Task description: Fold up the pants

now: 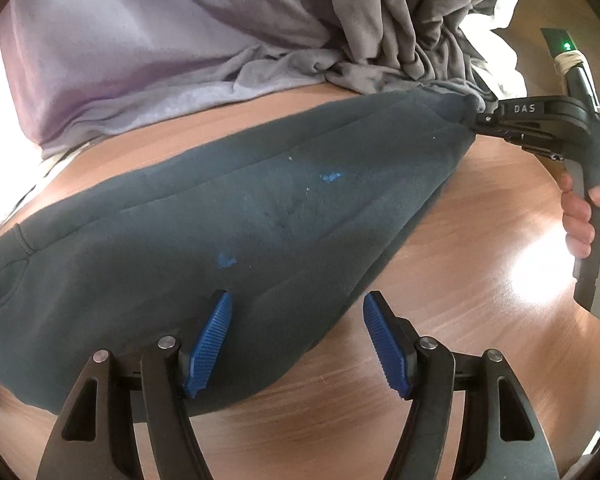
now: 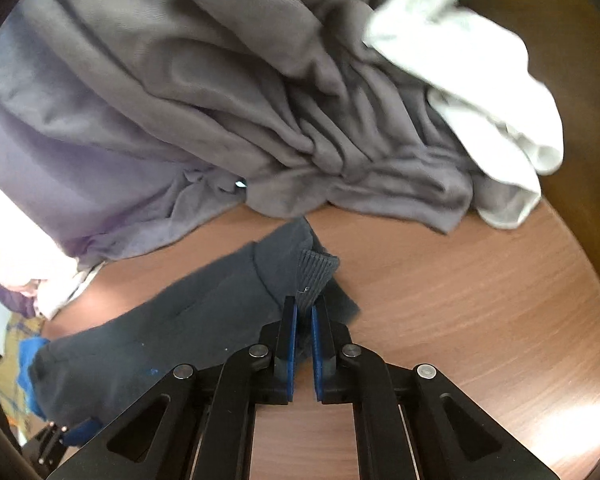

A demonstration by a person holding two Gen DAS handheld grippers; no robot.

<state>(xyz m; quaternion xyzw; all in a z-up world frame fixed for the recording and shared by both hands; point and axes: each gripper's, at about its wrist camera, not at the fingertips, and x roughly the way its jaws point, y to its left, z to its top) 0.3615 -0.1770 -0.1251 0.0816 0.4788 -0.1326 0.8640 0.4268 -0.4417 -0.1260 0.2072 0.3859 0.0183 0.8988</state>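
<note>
Dark teal fleece pants (image 1: 228,232) lie stretched across the wooden desk (image 1: 480,240), one leg drawn out long, with flecks of blue on the nap. They look soft, thick and light, limp enough to sag wherever unsupported, yet grippy rather than slick, so a pinch should hold. The ribbed cuff (image 2: 316,272) is the firmest edge, and the right claw (image 2: 304,312) is clamped on it, fingers nearly together with the knit between them. The left claw (image 1: 296,340) stands wide apart, low over the near edge, one blue pad (image 1: 210,344) resting against the cloth and gripping nothing. A good hold for it would likely be the seamed hem end at the far left. Behind the pants, a heap of grey garments (image 2: 260,100) and a white cloth (image 2: 480,80) crowd the desk.
</note>
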